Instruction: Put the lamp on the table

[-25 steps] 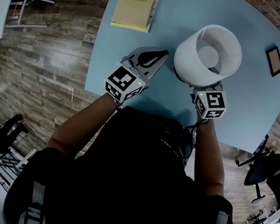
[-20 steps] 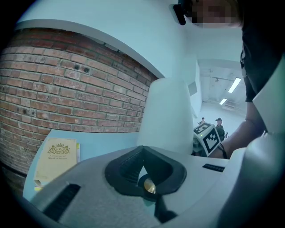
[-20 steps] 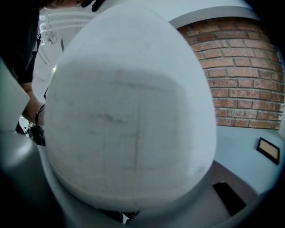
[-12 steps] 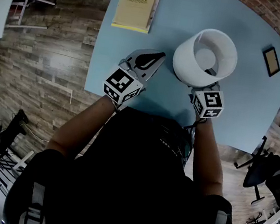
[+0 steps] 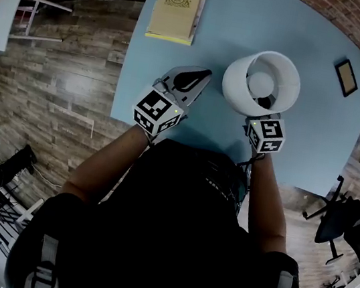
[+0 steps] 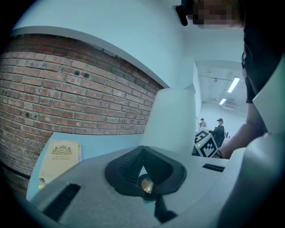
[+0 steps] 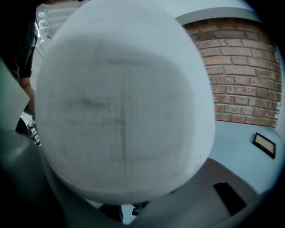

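Over the bench near its front edge, the lamp is sitting in the right claw, apparently clamping below the shade. Left claw is idling alongside, jaws together, empty. Base contact isn't showing; probably set-down and release are remaining.

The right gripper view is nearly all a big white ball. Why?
Right gripper view: the lamp sits close to the wide lens, so it bulges and fills the picture. Head view: it looks small, and the table has bent edges.
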`<act>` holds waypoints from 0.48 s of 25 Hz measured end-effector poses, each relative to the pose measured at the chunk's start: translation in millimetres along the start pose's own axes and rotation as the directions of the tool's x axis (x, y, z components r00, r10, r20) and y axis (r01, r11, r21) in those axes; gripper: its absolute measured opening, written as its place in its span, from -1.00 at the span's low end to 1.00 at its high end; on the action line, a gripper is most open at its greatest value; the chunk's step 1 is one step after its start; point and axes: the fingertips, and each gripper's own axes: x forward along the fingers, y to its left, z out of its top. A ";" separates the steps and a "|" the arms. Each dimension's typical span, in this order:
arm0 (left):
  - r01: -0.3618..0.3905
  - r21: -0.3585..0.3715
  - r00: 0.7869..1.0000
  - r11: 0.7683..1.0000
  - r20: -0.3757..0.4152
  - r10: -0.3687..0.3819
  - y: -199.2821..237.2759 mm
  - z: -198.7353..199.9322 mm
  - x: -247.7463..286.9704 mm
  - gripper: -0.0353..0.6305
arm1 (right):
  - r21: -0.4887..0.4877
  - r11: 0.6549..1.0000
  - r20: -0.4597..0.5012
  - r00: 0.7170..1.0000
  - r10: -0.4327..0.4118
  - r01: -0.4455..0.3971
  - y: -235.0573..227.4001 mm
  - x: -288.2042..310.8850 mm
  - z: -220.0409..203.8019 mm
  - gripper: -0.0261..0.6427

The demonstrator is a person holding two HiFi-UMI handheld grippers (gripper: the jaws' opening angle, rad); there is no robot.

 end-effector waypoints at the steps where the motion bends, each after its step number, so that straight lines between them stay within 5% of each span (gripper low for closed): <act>1: 0.001 0.001 1.000 1.000 0.000 -0.001 -1.2 0.1 -0.6 -0.87 | 0.001 1.000 -0.003 1.000 -0.002 0.002 0.2 -1.2 -2.2 -0.55; 12: 0.012 0.004 1.000 1.000 -0.005 -0.012 -14.4 -2.7 -6.1 -0.87 | 0.008 1.000 -0.045 0.999 0.008 -0.008 2.9 -8.3 -19.7 -0.55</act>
